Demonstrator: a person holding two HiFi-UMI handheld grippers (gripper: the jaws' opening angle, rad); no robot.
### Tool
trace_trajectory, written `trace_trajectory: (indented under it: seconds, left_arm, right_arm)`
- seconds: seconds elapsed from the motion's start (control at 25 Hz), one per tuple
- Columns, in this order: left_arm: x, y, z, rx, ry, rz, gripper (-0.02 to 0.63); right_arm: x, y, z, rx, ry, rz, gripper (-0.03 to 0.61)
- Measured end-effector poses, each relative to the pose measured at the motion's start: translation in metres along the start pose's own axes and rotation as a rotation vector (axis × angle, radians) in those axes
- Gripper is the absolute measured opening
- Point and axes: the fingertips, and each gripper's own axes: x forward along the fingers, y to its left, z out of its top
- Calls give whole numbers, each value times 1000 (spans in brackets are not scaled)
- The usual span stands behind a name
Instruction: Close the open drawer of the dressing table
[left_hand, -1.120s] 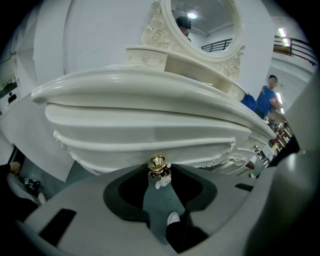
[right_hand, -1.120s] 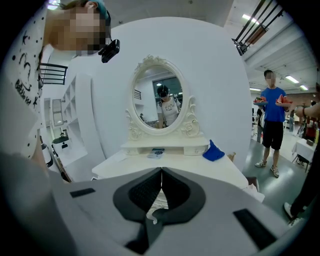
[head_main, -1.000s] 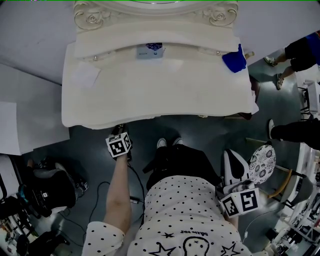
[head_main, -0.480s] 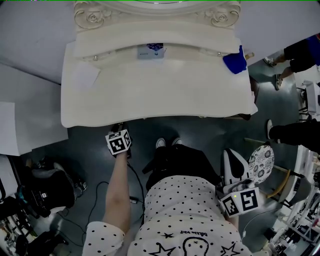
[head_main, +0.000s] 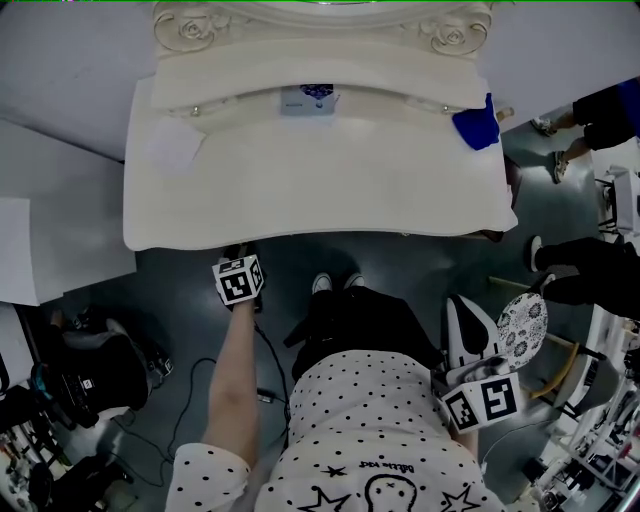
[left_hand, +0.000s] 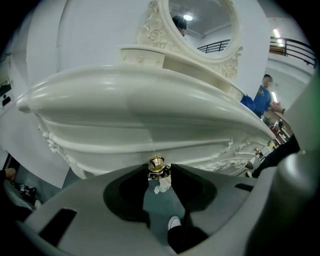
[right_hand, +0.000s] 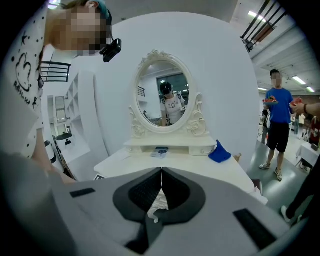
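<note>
Table is straight ahead of me, with the mirror at its back. Shelf sits under the mirror, box mid-shelf. Paper is on the top, left rear, and cloth is at the right rear corner. My left gripper is under the front edge, left of centre, knob between its jaws. Right gripper is at my right side, well apart from the table. Bystander stands right of the table.
</note>
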Motion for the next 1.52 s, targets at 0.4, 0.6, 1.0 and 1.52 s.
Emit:
trace_trajectory:
  seconds: [0.4, 0.6, 1.0, 1.52]
  left_arm:
    - [1, 0, -1, -14, -3, -9, 152]
    - [-4, -7, -13, -42, 12, -13, 169]
    - [-61, -45, -4, -20, -123, -35, 34]
    - [-226, -140, 104, 113, -526, -71, 12]
  right_arm:
    - [3, 5, -2, -12, 7, 34, 9]
    - [1, 8, -3, -10, 5, 62, 9]
    - [-6, 6, -4, -20, -33, 146, 9]
    - [-34, -11, -9, 30, -124, 243, 9]
